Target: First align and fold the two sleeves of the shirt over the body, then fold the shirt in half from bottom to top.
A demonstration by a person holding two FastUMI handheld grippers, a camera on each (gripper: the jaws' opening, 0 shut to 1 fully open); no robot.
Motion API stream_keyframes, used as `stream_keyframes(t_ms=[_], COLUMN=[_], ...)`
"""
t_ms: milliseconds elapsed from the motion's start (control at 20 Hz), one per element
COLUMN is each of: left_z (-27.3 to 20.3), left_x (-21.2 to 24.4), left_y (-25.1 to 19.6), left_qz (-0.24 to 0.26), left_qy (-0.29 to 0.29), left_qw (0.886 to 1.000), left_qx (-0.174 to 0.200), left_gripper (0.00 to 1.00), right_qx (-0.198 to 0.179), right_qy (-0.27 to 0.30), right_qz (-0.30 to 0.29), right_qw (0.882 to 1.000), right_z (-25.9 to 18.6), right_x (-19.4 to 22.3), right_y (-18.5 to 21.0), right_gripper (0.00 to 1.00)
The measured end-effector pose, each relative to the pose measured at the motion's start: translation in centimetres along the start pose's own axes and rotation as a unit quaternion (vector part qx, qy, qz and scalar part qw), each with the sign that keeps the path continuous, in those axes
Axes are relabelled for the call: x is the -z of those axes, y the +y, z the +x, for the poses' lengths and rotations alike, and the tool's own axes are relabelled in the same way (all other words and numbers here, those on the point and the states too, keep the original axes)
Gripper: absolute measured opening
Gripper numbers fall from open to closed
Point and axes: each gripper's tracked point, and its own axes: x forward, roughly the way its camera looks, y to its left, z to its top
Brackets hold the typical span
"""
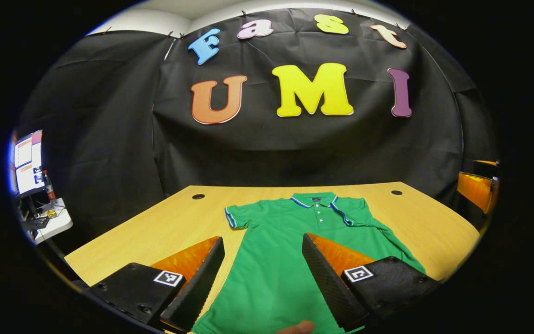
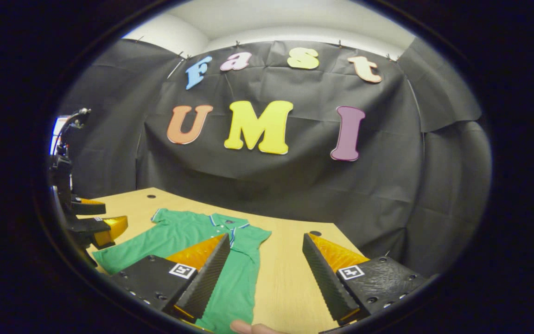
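Note:
A green polo shirt (image 1: 271,260) with a blue-and-white trimmed collar lies flat on the wooden table (image 1: 165,222), collar toward the far wall, both short sleeves spread out. My left gripper (image 1: 263,241) hovers open above the shirt's body, nothing between its fingers. In the right gripper view the same shirt (image 2: 174,236) lies to the left, and my right gripper (image 2: 266,239) stands open over the shirt's right side and the bare table (image 2: 290,278) beside it. The left gripper (image 2: 98,222) shows at the far left there, above the table.
The table has round cable holes (image 1: 198,196) near its far edge. A small side table with screens (image 1: 28,162) stands beyond the left edge. A fingertip (image 1: 297,328) shows at the bottom of each view. Black cloth walls close the booth.

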Motion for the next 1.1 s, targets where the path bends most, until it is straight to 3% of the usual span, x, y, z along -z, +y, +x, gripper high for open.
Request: stream_keyframes(t_ms=[100, 250, 400, 550, 700, 800, 1100], left_z=[0.5, 2.3, 6.4, 12.0, 17.9, 21.6, 30.6], left_x=[-0.7, -4.3, -8.2, -9.7, -9.9, -8.9, -3.3], left_y=[-0.1, 1.1, 3.2, 4.9, 5.7, 7.1, 8.1], left_qz=[0.001, -0.037, -0.056, -0.065, -0.079, -0.061, -0.043], left_qy=[0.006, -0.008, -0.027, -0.004, 0.015, 0.039, 0.104], left_qw=[1.0, 0.999, 0.998, 0.997, 0.996, 0.996, 0.993], left_qx=[0.002, -0.006, -0.032, -0.048, -0.044, -0.055, -0.041], left_gripper=[1.0, 1.0, 1.0, 1.0, 1.0, 1.0, 1.0], right_qx=[-0.008, -0.003, -0.004, 0.008, 0.013, 0.016, 0.025], right_qy=[-0.003, -0.015, -0.022, -0.018, -0.011, -0.006, 0.014], right_qz=[0.006, -0.002, -0.007, -0.01, -0.007, 0.0, 0.001], right_qw=[1.0, 1.0, 1.0, 1.0, 1.0, 1.0, 1.0], right_z=[-0.3, -0.7, -0.7, -0.4, 0.1, 0.7, 2.7], right_x=[0.1, -0.4, -0.7, -0.2, 0.3, 0.8, 2.8], right_y=[-0.2, -0.8, -0.7, -1.4, -1.9, -2.2, -3.0], right_gripper=[0.95, 0.95, 0.95, 0.95, 0.95, 0.96, 0.95])
